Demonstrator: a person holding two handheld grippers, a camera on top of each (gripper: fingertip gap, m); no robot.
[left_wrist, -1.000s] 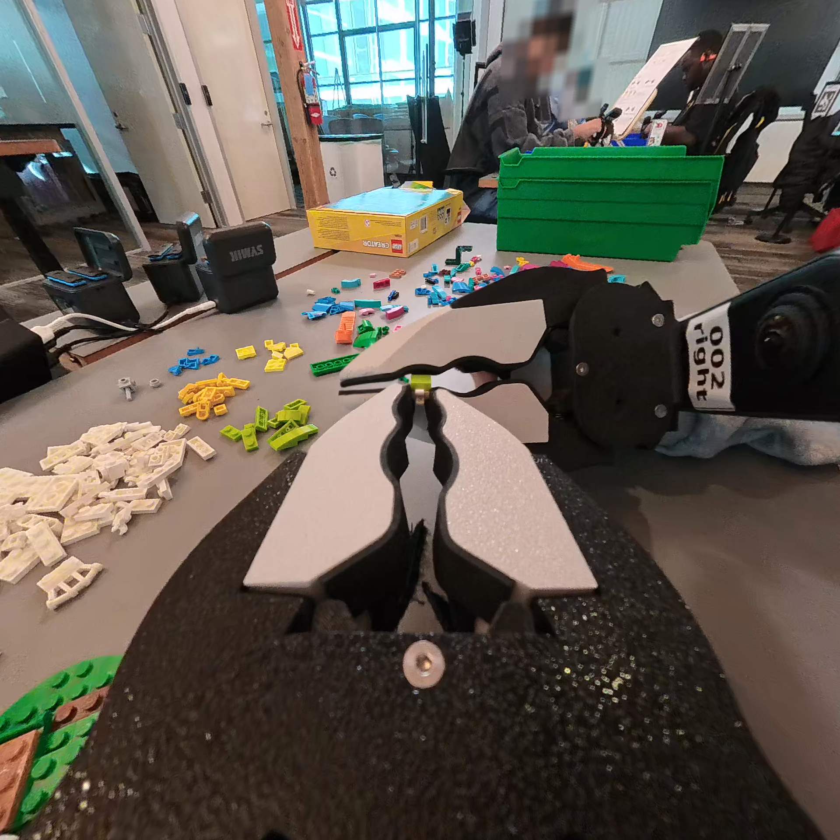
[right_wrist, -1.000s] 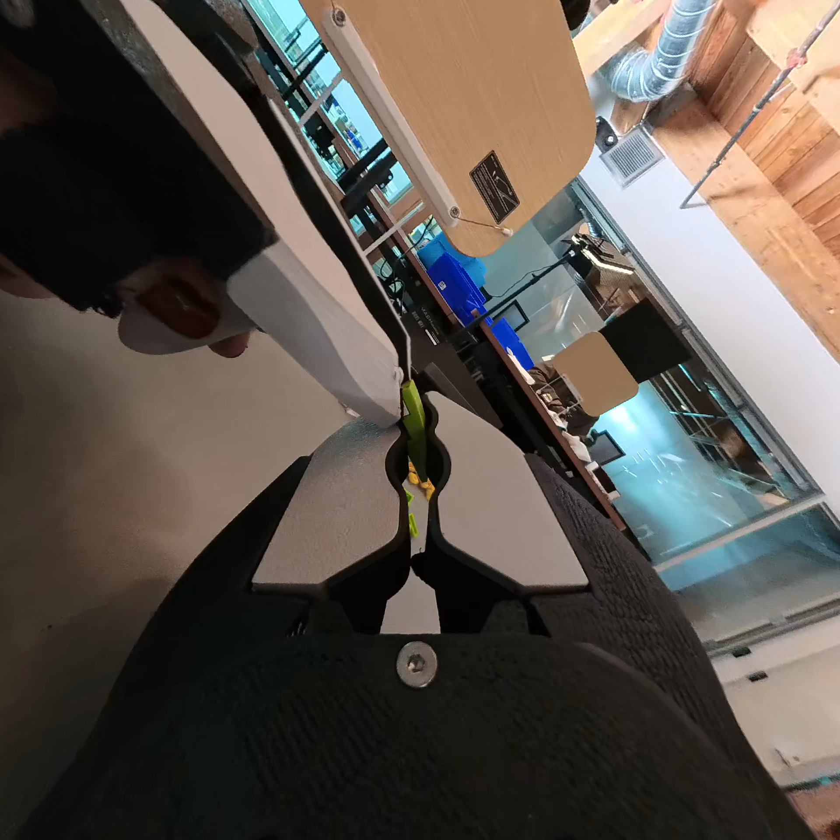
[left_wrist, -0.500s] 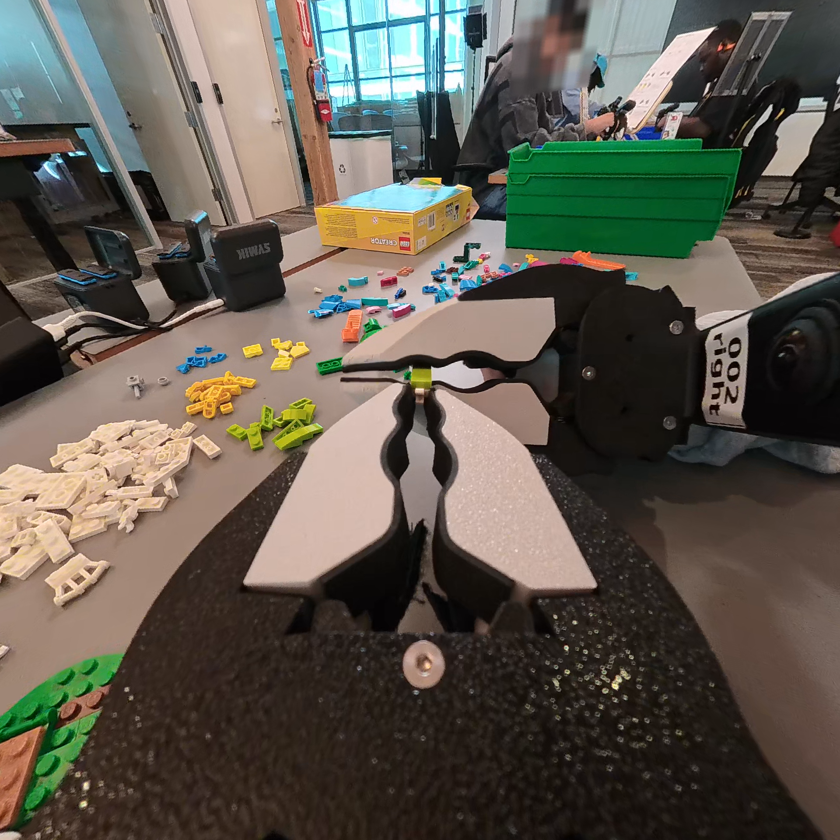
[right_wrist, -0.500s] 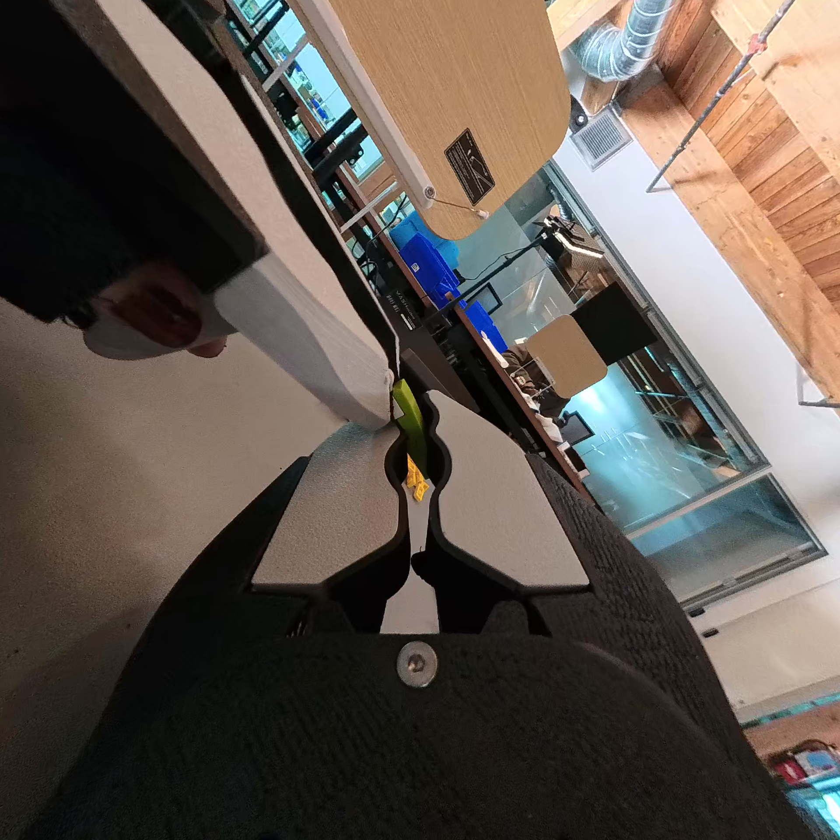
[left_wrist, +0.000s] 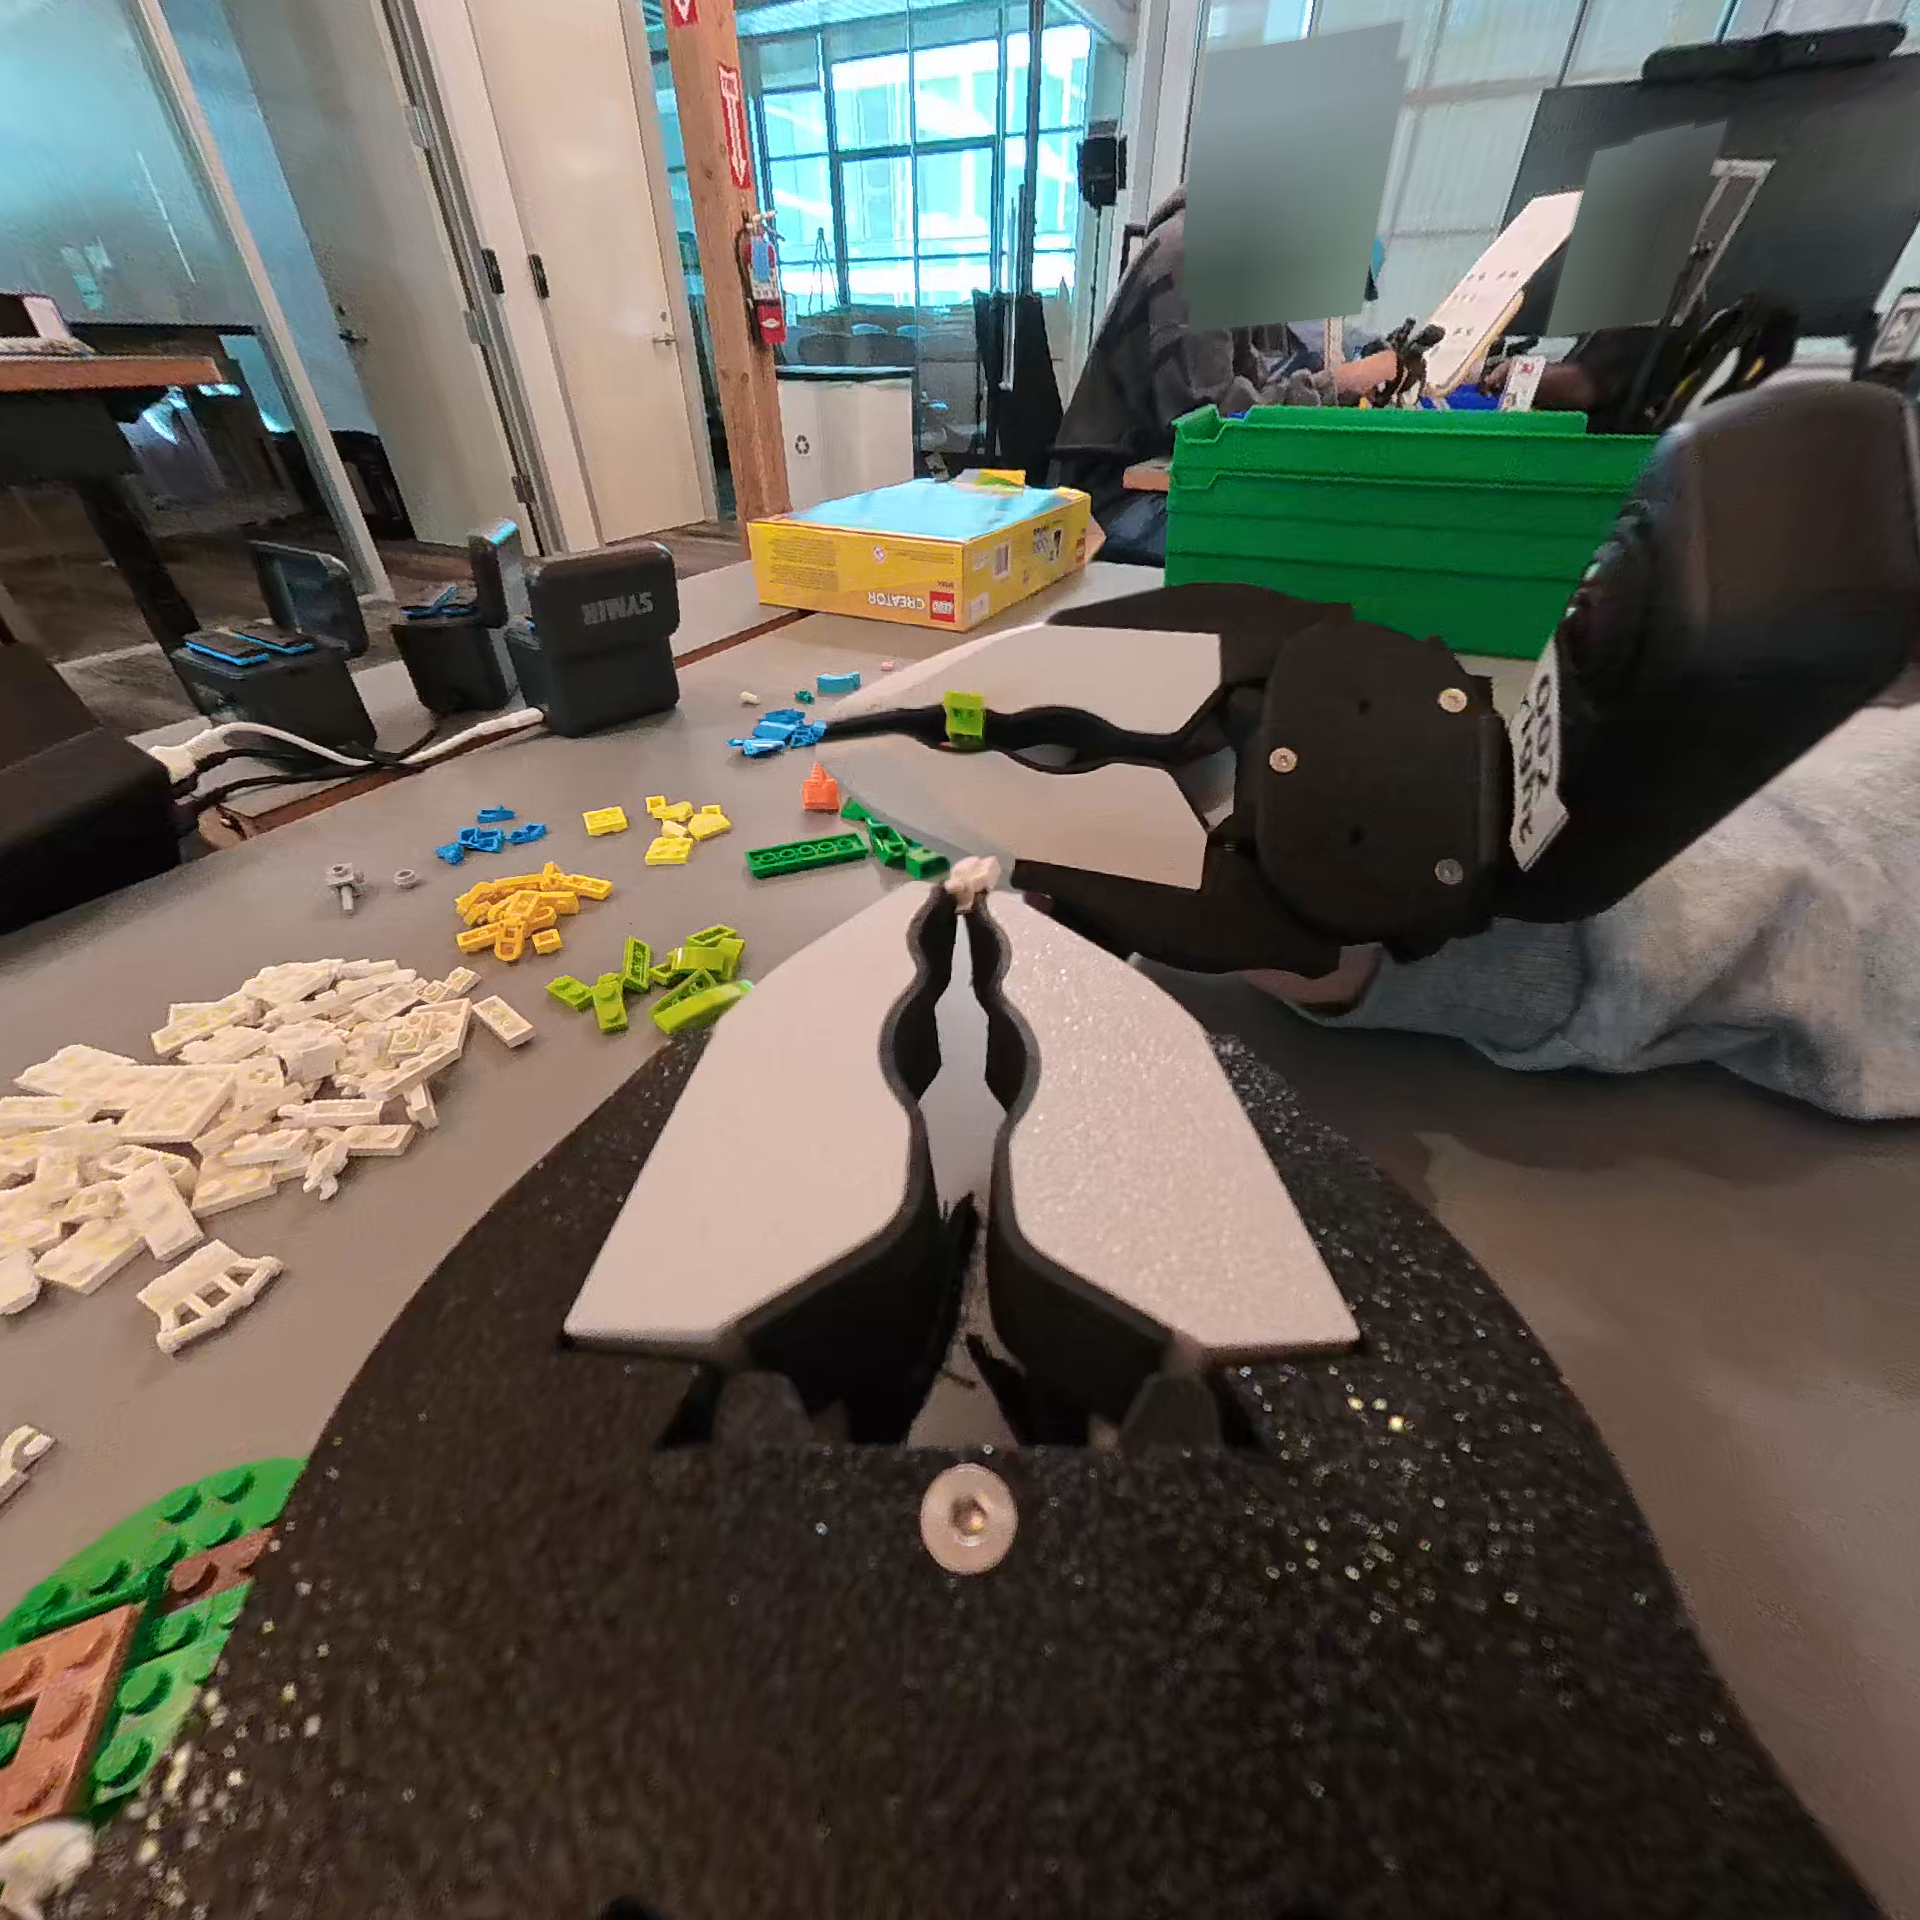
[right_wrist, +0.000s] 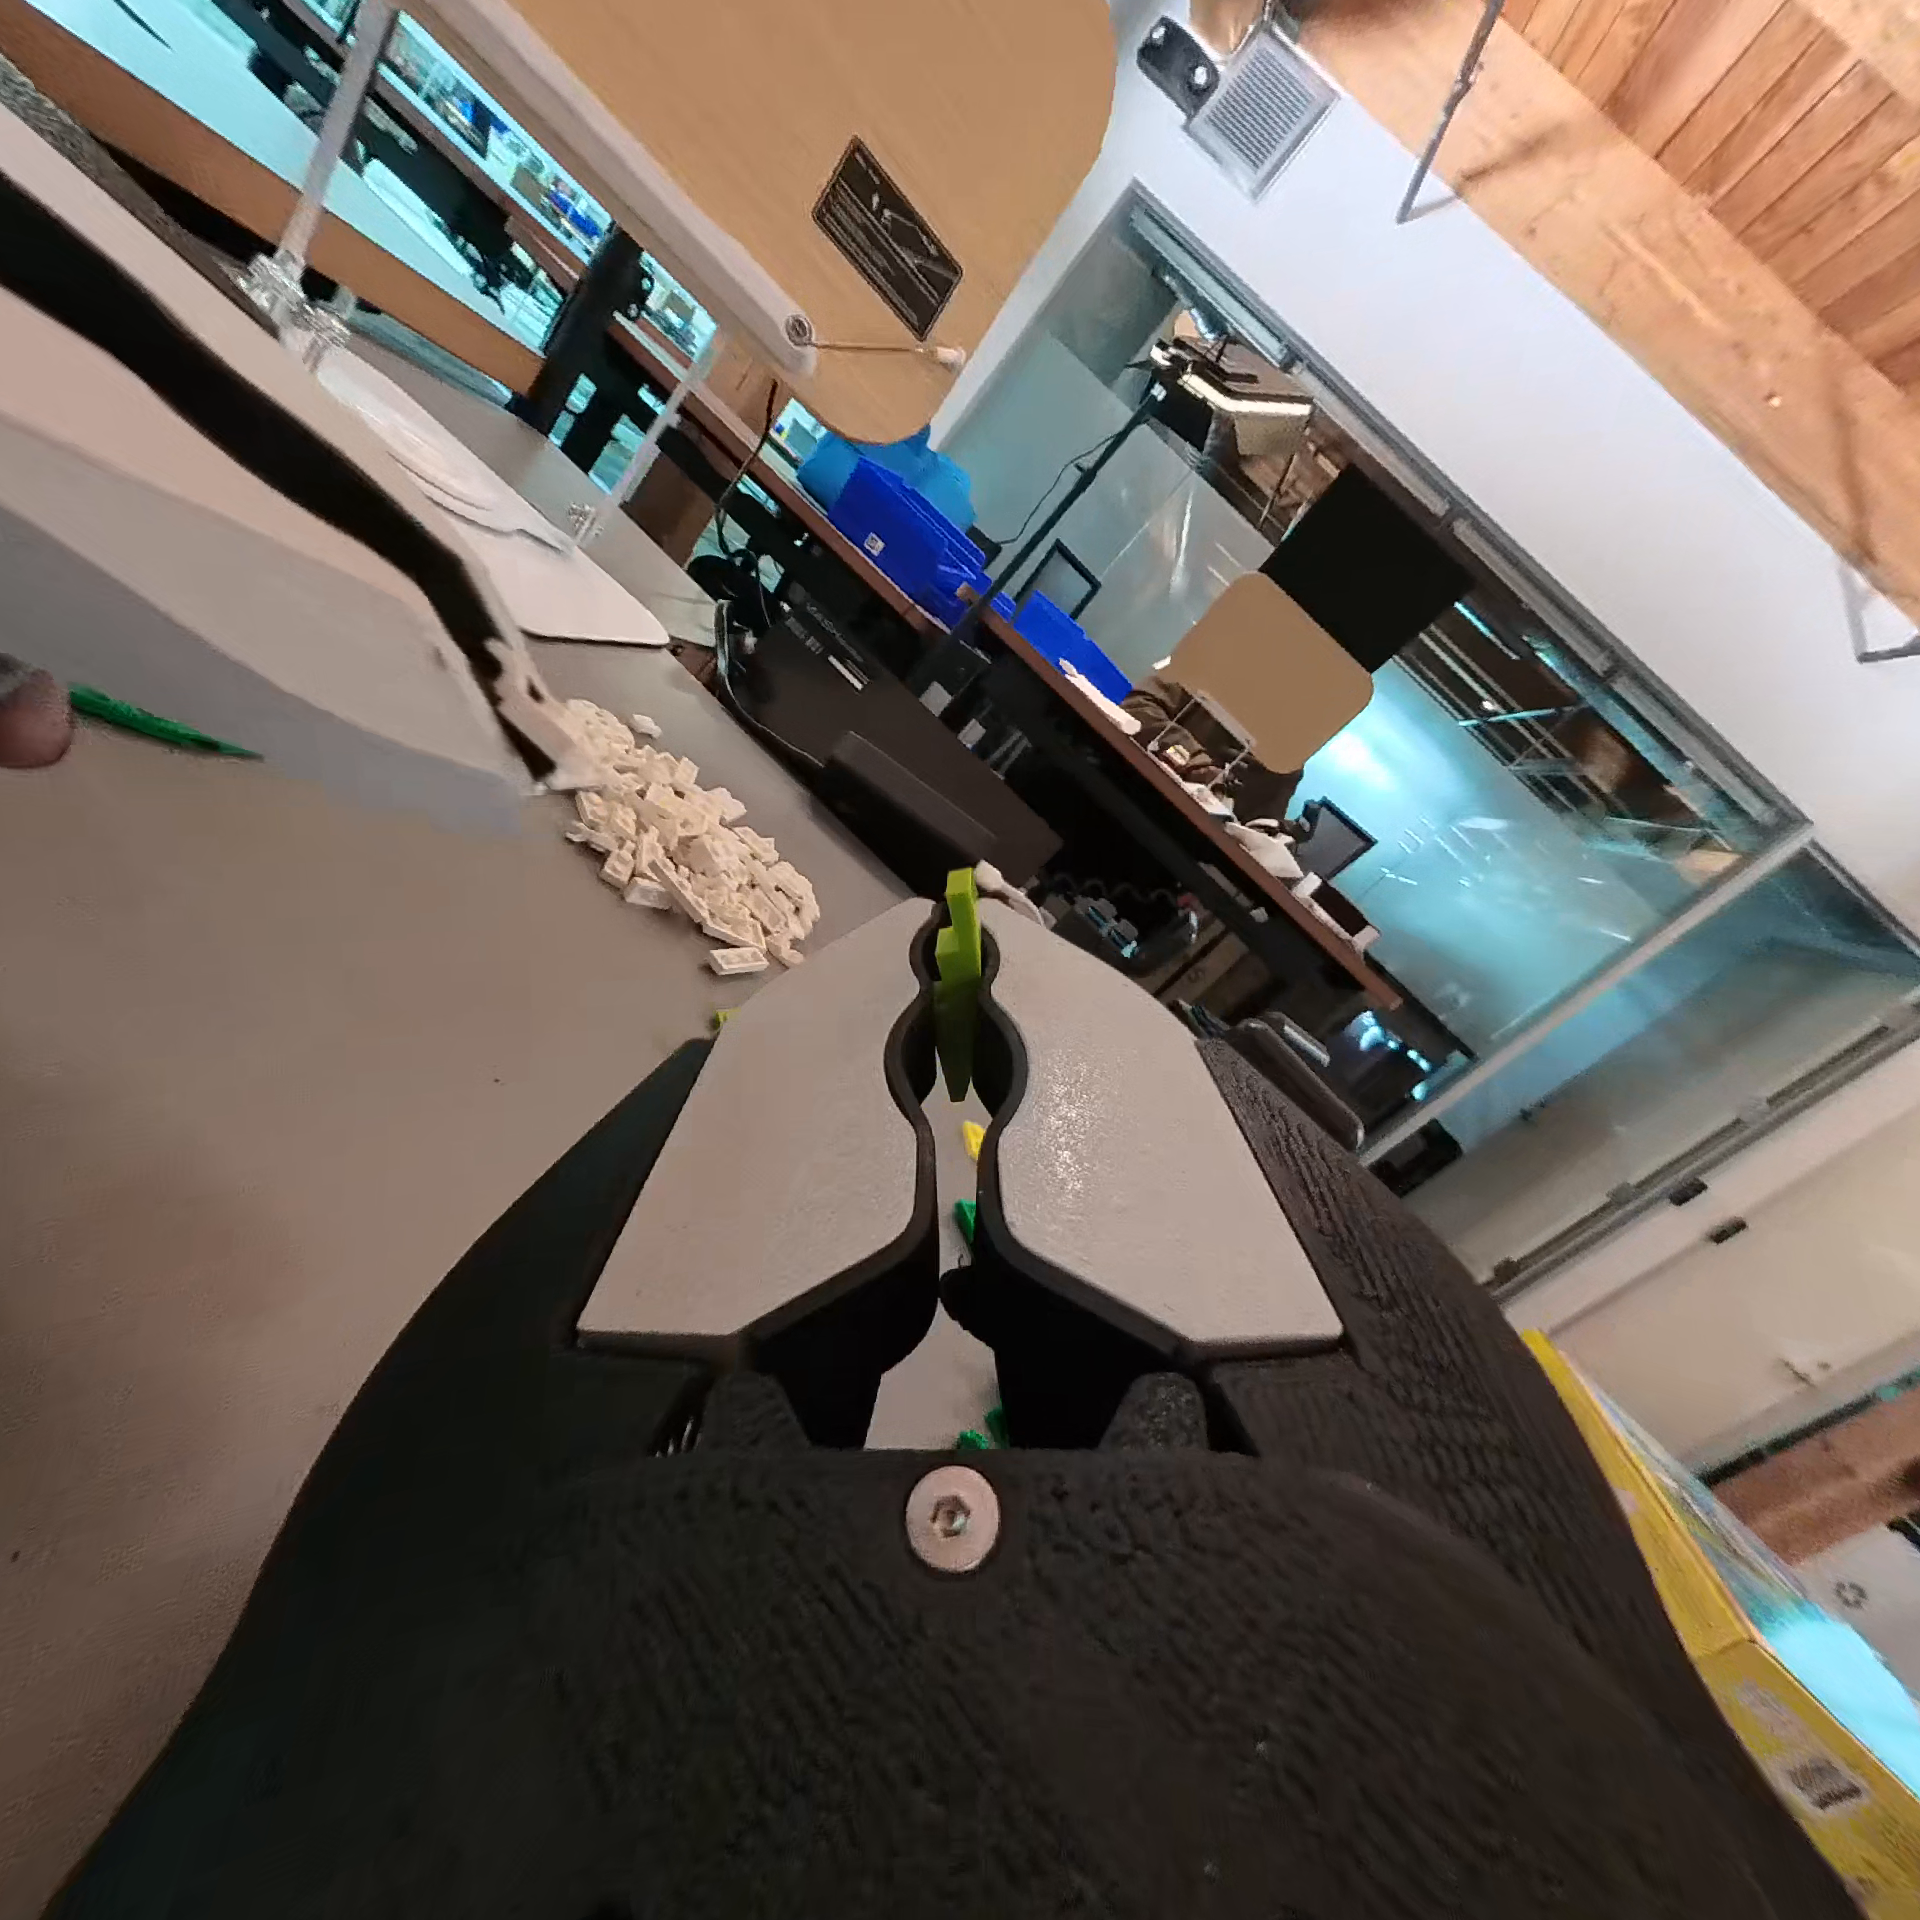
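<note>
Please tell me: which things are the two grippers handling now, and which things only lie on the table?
In the grippers:
- left gripper: small white piece
- right gripper: lime green piece

Only lying about:
- white pile
- yellow pieces
- yellow box
- green bins

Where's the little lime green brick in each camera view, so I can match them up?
Left wrist view: lime green brick upper middle, pinched in the right gripper jaws.
Right wrist view: lime green brick centre, between that camera's own jaws.
Shared landmark: pile of white bricks on the grey table.
</note>
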